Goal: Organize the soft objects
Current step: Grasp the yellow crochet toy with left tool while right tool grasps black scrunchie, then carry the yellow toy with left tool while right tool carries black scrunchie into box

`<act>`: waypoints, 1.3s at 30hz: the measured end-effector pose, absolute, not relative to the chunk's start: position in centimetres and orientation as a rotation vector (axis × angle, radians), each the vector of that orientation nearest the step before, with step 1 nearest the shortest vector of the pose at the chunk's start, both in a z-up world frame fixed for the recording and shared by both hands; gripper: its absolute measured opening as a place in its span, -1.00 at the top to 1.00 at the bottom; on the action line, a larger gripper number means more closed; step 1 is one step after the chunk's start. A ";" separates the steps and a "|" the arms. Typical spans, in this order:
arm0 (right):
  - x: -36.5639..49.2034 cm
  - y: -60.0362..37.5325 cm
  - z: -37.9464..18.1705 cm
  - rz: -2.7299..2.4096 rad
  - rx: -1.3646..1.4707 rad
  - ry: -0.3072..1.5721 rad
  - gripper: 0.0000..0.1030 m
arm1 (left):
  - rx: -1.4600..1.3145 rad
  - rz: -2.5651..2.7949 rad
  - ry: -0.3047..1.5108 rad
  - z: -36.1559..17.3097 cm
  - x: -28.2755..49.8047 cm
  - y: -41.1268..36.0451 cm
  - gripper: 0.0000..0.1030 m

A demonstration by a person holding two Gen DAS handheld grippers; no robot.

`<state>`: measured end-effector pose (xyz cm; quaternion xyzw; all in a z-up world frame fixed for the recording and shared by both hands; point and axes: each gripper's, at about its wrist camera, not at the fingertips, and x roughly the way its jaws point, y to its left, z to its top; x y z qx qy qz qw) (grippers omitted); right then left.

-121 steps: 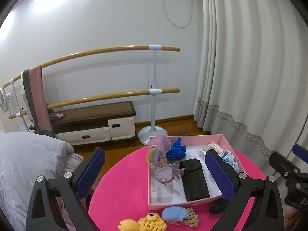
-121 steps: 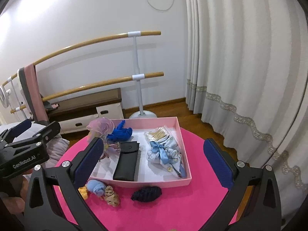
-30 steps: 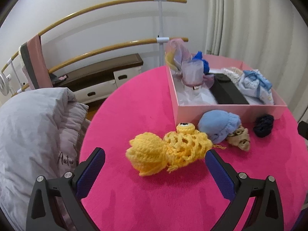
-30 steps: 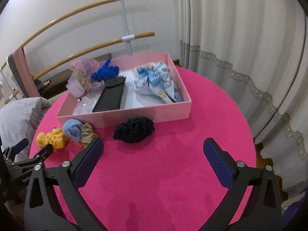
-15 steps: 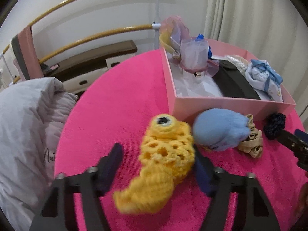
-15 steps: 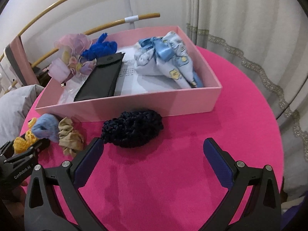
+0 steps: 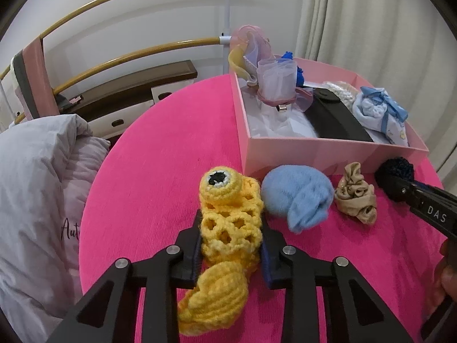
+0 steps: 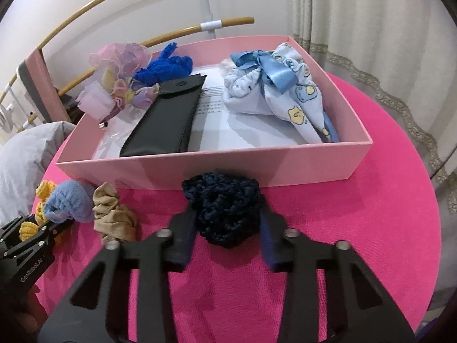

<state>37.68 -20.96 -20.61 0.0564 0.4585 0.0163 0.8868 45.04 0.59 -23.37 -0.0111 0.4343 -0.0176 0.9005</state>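
The round pink table (image 8: 371, 228) has bare cloth on its right half, running out to the curved rim near the curtain (image 8: 385, 28). In the left wrist view bare cloth also stretches between the box and the table's left rim, where a grey quilt (image 7: 34, 185) lies just beside it. The pink box (image 8: 228, 168) sits toward the back of the table, its near wall facing both tools.

The left tool (image 7: 231, 240) is clenched on the yellow crochet toy (image 7: 228, 223); its two blue-padded jaws press the toy's netted middle, the eye end sticks out forward and the tail bulges back toward the camera. The toy is just in front of the box's near left corner. A light blue scrunchie (image 7: 297, 197) touches the toy's right side, and a beige scrunchie (image 7: 355, 197) lies just right of that.

The right tool (image 8: 227, 228) has its jaws drawn in against both sides of the dark navy scrunchie (image 8: 225, 208), grasping it. That scrunchie lies on the table, touching or nearly touching the box's near wall at its middle.
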 end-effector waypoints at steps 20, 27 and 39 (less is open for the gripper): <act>33.7 -21.7 -19.6 0.038 0.150 0.943 0.60 | -0.067 -0.020 0.885 -20.7 40.9 2.0 0.55; 32.6 -21.3 -18.5 0.058 0.147 0.926 0.61 | -0.045 -0.016 0.841 -18.4 38.9 1.5 0.55; 30.8 -19.8 -15.1 0.093 0.117 0.872 0.61 | -0.026 -0.057 0.777 -14.3 36.3 -0.2 0.55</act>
